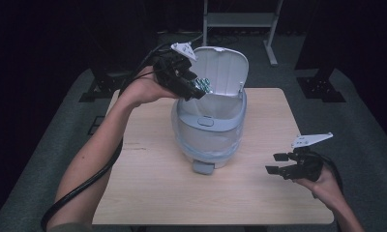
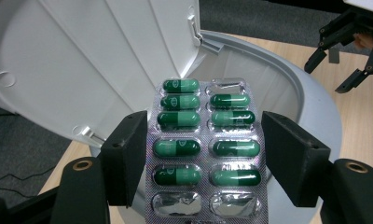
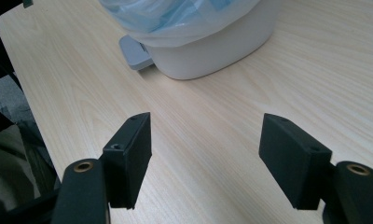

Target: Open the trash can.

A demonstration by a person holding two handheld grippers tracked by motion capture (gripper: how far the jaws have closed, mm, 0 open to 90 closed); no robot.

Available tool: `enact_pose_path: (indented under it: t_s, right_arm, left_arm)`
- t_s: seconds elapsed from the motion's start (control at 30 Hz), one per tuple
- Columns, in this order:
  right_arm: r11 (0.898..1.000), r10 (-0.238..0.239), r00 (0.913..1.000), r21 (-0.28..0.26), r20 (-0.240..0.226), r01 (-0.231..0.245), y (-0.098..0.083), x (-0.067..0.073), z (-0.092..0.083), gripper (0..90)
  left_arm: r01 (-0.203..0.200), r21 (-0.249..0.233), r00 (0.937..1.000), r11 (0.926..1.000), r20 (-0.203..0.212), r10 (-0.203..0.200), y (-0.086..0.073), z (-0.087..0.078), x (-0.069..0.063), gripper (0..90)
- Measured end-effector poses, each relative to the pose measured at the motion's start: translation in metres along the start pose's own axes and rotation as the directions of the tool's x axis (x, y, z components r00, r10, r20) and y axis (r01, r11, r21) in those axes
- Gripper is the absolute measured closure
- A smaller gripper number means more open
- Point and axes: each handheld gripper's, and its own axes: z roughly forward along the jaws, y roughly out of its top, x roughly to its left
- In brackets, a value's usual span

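Dark room, wooden table (image 1: 148,193): blister pack (image 2: 205,149) poised over the open bin (image 1: 208,130).
Your left gripper (image 2: 205,156) clamps the pack above the bin's mouth; release early and it could glance off the raised lid (image 1: 220,67). Your right gripper (image 1: 282,163) idles wide and empty beside the bin.

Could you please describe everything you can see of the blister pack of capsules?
The blister pack is a silver foil strip with two columns of green capsules. Nine pockets are full, while three are empty and crushed. It is held flat between the left gripper's black fingers, above the open white bin.
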Motion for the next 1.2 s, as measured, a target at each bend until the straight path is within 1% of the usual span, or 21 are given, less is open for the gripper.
enact_pose_path:
  t_s: [0.13,0.23,0.33,0.43,0.5,0.53,0.6,0.67,0.77,0.8,0.93,1.07,1.1,1.13,1.17,1.2]
  right_arm:
    - [1.000,-0.002,1.0000,0.001,-0.002,0.002,-0.001,0.000,-0.001,33.0]
    - [1.000,-0.005,1.0000,0.000,0.000,0.005,-0.001,0.000,-0.002,33.0]
    - [1.000,-0.002,1.0000,-0.004,0.002,0.002,0.000,0.000,-0.004,33.3]
    - [1.000,-0.004,1.0000,-0.008,0.001,0.004,0.001,0.000,-0.005,33.4]
    - [1.000,-0.004,1.0000,-0.006,-0.001,0.004,0.001,-0.001,-0.005,33.6]
    - [1.000,-0.004,1.0000,-0.004,-0.003,0.004,0.001,-0.001,-0.005,33.6]
    - [1.000,-0.002,1.0000,-0.003,-0.006,0.002,0.001,-0.001,-0.004,33.6]
    - [1.000,-0.002,1.0000,-0.001,-0.006,0.002,0.000,-0.001,-0.003,33.6]
    - [1.000,-0.003,1.0000,0.000,-0.005,0.003,0.000,-0.002,-0.003,33.6]
    - [1.000,-0.002,1.0000,0.000,-0.006,0.002,0.001,-0.002,-0.003,33.6]
    - [1.000,-0.004,1.0000,-0.002,-0.007,0.004,0.002,-0.001,-0.003,33.6]
    - [1.000,-0.007,0.9999,-0.003,-0.007,0.007,0.004,0.000,-0.003,33.6]
    - [1.000,-0.007,0.9999,-0.004,-0.009,0.007,0.004,0.000,-0.003,33.6]
    - [1.000,-0.009,0.9999,-0.002,-0.008,0.008,0.004,0.000,-0.002,33.6]
    - [1.000,-0.009,0.9999,-0.002,-0.008,0.008,0.004,0.000,-0.002,33.6]
    - [1.000,-0.009,0.9999,-0.002,-0.008,0.009,0.005,0.001,-0.002,33.6]
  left_arm:
    - [0.004,-0.008,0.9999,1.0000,0.012,-0.004,0.001,0.006,0.002,33.5]
    - [0.006,-0.010,0.9999,0.9999,0.013,-0.006,0.002,0.008,0.003,33.5]
    - [0.007,-0.009,0.9999,0.9999,0.012,-0.007,0.004,0.012,0.004,33.5]
    - [-0.008,0.007,0.9999,0.9999,0.013,0.007,0.006,0.018,0.005,33.5]
    - [-0.007,0.010,1.0000,0.9999,0.007,0.007,0.007,0.022,0.005,33.4]
    - [0.000,0.005,1.0000,1.0000,0.008,0.000,0.008,0.025,0.006,31.4]
    - [-0.001,0.010,1.0000,1.0000,0.007,0.001,0.009,0.026,0.007,29.0]
    - [0.002,0.011,0.9999,0.9999,0.015,-0.002,0.008,0.026,0.008,29.0]
    - [0.005,0.010,0.9999,0.9999,0.012,-0.005,0.008,0.025,0.008,29.2]
    - [0.001,0.009,0.9999,1.0000,0.013,-0.001,0.008,0.024,0.009,30.2]
    - [0.013,0.007,0.9998,0.9999,0.018,-0.013,0.007,0.020,0.010,32.9]
    - [0.020,0.004,0.9995,0.9998,0.023,-0.020,0.008,0.016,0.010,40.9]
    - [0.017,0.005,0.9995,0.9998,0.025,-0.017,0.008,0.015,0.010,40.9]
    - [0.014,0.007,0.9995,0.9999,0.028,-0.014,0.008,0.013,0.011,44.8]
    - [0.015,0.007,0.9994,0.9999,0.031,-0.015,0.008,0.012,0.011,44.8]
    - [0.018,0.005,0.9993,0.9998,0.032,-0.018,0.008,0.011,0.011,46.9]
